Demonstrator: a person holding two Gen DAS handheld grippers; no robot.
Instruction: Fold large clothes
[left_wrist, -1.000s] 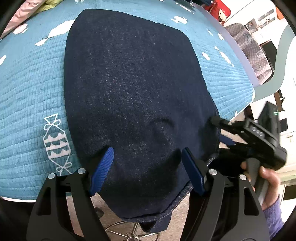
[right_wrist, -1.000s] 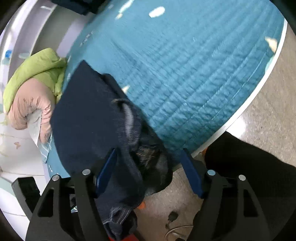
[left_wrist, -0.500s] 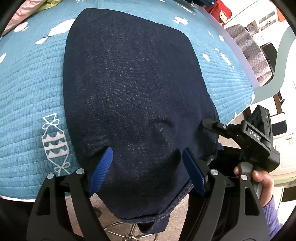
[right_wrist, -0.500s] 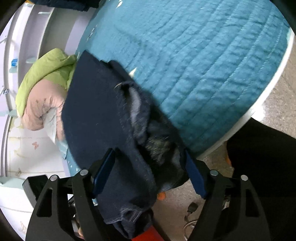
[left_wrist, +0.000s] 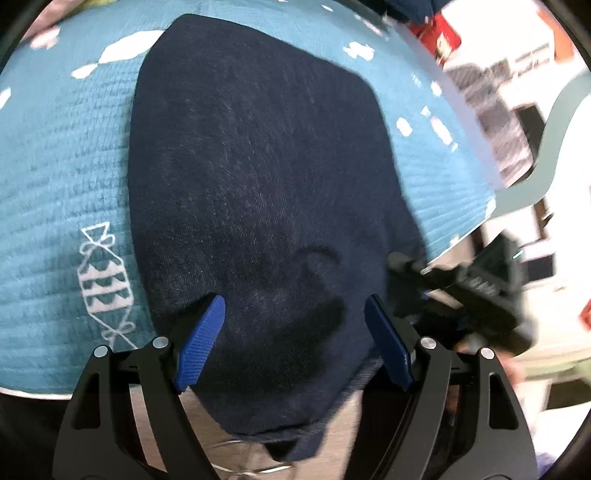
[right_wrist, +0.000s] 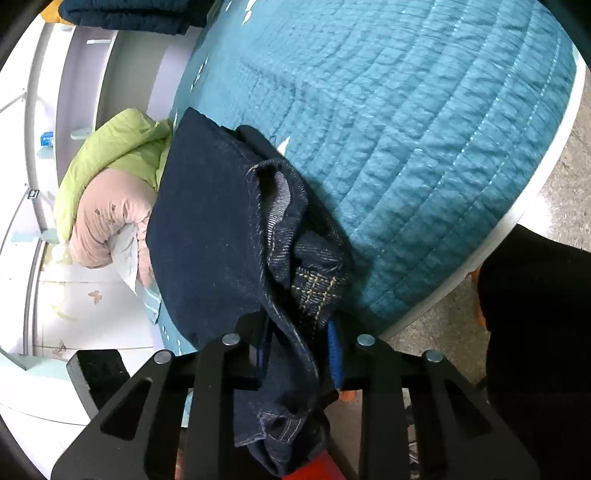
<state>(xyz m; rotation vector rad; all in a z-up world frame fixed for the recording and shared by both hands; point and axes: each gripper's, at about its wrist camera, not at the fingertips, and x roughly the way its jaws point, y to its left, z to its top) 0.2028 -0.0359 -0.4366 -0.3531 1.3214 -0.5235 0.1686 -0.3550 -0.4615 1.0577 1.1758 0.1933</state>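
A dark navy denim garment (left_wrist: 258, 192) lies spread on a teal quilted bed (left_wrist: 55, 177), its near end hanging over the bed's edge. My left gripper (left_wrist: 294, 332) is open, its blue pads on either side of the garment's near end, gripping nothing. My right gripper (right_wrist: 301, 350) is shut on a bunched edge of the same denim garment (right_wrist: 207, 236), with folded layers and stitched seams piled between the jaws. The right gripper also shows in the left wrist view (left_wrist: 461, 291), at the garment's right edge.
A green and pink bundle of bedding (right_wrist: 107, 192) lies beyond the garment. Folded dark clothes (right_wrist: 133, 14) sit at the far end of the bed. The bed's white edge (right_wrist: 517, 218) borders grey floor (right_wrist: 569, 184). A dark-clothed leg (right_wrist: 539, 332) stands at the right.
My right gripper has closed on the bunched denim edge; it was open around it before. The left gripper has stayed open and shifted only slightly.
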